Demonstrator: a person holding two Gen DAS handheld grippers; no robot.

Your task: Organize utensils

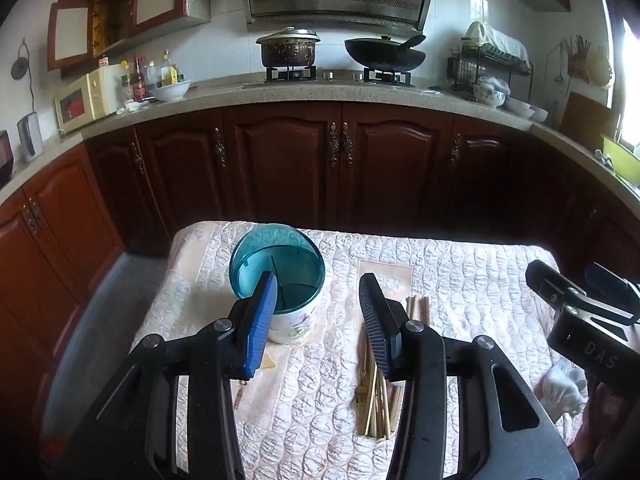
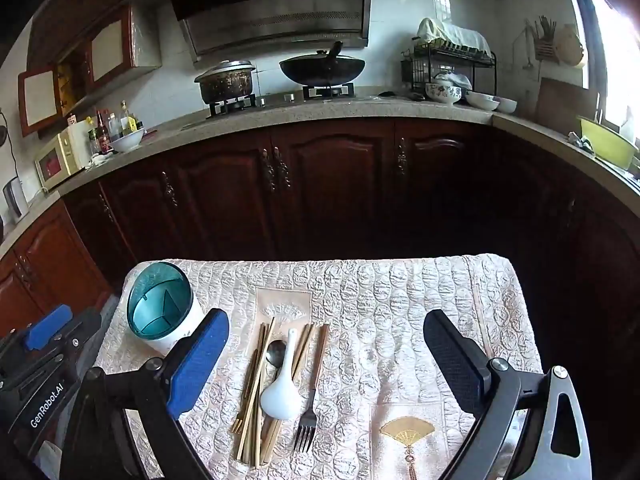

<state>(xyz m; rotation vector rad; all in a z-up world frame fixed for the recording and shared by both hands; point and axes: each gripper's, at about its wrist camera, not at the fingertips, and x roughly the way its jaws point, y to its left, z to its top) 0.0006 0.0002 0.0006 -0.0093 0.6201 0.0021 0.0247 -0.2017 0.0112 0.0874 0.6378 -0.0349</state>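
Quilted table (image 2: 400, 300): utensils (image 2: 276, 384) mid-cloth, holder (image 2: 160, 308) near left edge

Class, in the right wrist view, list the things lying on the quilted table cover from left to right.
Teal-topped utensil holder → bundle of chopsticks → white ceramic spoon → fork → gold fan motif on the cover.

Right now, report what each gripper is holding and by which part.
Nothing is held. The left gripper and right gripper are both open and empty above the cloth; the utensils lie untouched.
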